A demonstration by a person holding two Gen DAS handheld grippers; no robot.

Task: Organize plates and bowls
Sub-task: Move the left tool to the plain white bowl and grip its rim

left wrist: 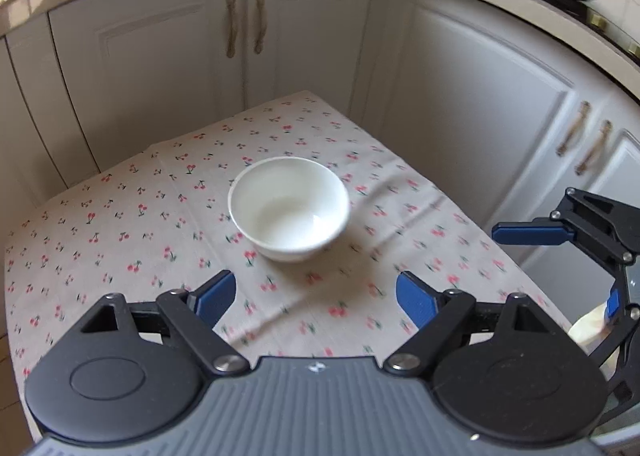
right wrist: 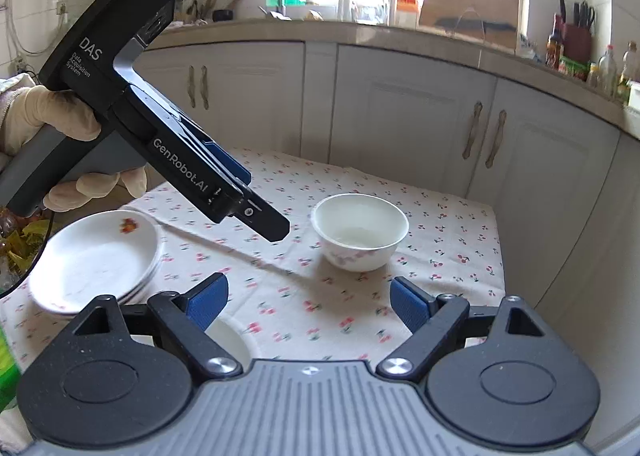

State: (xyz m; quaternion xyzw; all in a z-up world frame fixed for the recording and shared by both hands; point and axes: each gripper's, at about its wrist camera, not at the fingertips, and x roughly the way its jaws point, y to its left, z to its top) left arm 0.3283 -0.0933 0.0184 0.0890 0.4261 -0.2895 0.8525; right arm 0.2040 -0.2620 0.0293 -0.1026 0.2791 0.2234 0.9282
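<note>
- Left wrist view: my left gripper (left wrist: 316, 298) has its blue fingers (left wrist: 214, 296) spread apart with nothing between them, just cherry-print cloth (left wrist: 120, 215) below.
- The white bowl (left wrist: 289, 207) sits upright on the bench (left wrist: 60, 223), ahead of those fingers and clear of them. Looks empty to me.
- Off at the right edge of that view I can see the right gripper (left wrist: 560, 268) poking in, one blue pad pointing sideways, not touching the bowl.
- Right wrist view: the right gripper's fingers (right wrist: 408, 304) are released too, only cloth in the gap. Same bowl is ahead and a bit right of centre, pinkish flower print on its outer wall.
- The stack of white plates (right wrist: 96, 260) sits near the left edge of the bench, top one has a small flower motif, well apart from the bowl.
- There's another white rim (right wrist: 230, 336) peeking out just behind the right gripper's left finger; can't tell if it's a bowl or a plate.
- A gloved hand (right wrist: 48, 115) holds the left gripper up over the bench between plates and bowl, tilted down, touching neither.
- White cabinets (right wrist: 400, 115) behind the bench.
</note>
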